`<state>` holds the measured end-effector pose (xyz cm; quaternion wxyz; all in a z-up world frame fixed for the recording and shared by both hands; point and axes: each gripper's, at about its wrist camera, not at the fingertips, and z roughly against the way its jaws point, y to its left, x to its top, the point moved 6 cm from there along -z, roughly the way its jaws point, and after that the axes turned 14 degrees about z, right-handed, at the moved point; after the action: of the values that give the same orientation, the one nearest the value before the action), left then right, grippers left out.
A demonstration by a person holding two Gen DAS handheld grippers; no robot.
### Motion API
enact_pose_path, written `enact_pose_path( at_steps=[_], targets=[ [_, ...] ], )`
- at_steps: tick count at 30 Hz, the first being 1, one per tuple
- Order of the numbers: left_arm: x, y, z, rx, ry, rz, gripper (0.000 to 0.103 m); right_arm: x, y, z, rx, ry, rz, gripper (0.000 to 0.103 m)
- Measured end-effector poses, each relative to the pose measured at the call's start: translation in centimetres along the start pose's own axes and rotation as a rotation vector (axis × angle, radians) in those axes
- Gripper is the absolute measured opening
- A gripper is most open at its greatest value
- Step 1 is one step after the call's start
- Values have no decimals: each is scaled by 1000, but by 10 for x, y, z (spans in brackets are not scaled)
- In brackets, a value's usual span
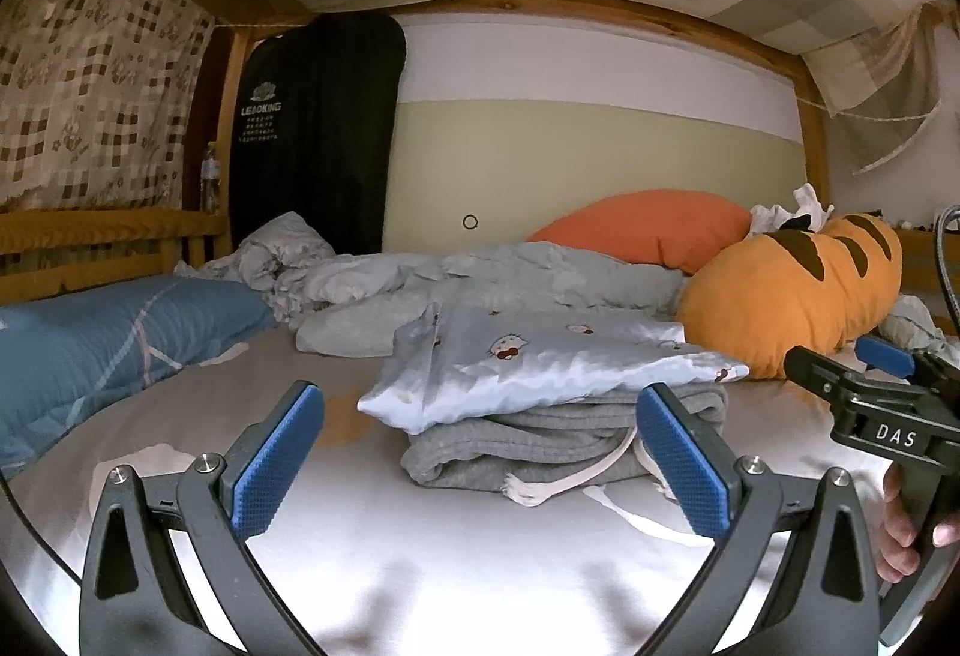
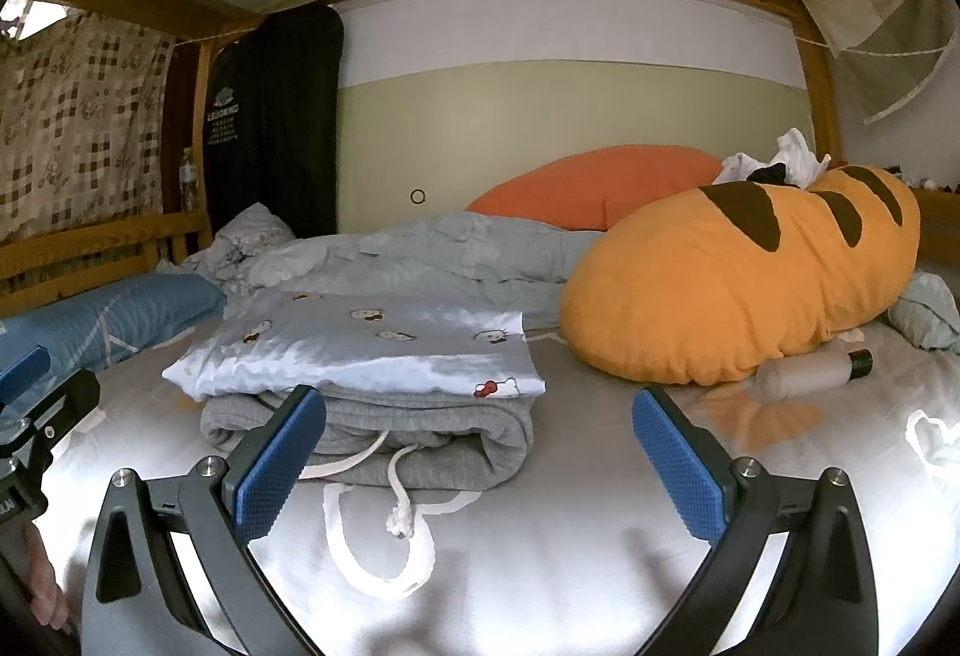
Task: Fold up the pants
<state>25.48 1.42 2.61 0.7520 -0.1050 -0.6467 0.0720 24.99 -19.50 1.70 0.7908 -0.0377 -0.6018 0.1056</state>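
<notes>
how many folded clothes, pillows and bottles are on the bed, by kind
Folded garments: 2, the satin cat-print piece stacked on the grey drawstring pants
Pillows and cushions: 3, the blue pillow, the orange pillow and the striped bread-shaped cushion
Bottles: 1, the translucent bottle lying beside the cushion
Total: 6

Bare bed sheet (image 2: 540,566) lies open in front of the folded clothes pile (image 2: 372,392), crossed only by a loose white drawstring (image 2: 372,554). Right of the pile a clear strip runs to the orange plush pillow (image 2: 738,284) and a bottle (image 2: 810,371). Crumpled bedding (image 1: 480,278) blocks the far side, a blue quilt (image 1: 108,338) the left.
</notes>
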Motion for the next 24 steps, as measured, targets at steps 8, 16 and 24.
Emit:
enact_pose_path(
  at_steps=[8, 16, 24],
  targets=[
    [0, -1, 0, -1, 5, -3, 103, 0, 0, 0, -1, 1, 0, 102],
    [0, -2, 0, 0, 11, -7, 103, 1, 4, 0, -15, 6, 24, 102],
    [-1, -2, -1, 0, 16, -8, 103, 1, 5, 0, -17, 9, 19, 102]
  ],
)
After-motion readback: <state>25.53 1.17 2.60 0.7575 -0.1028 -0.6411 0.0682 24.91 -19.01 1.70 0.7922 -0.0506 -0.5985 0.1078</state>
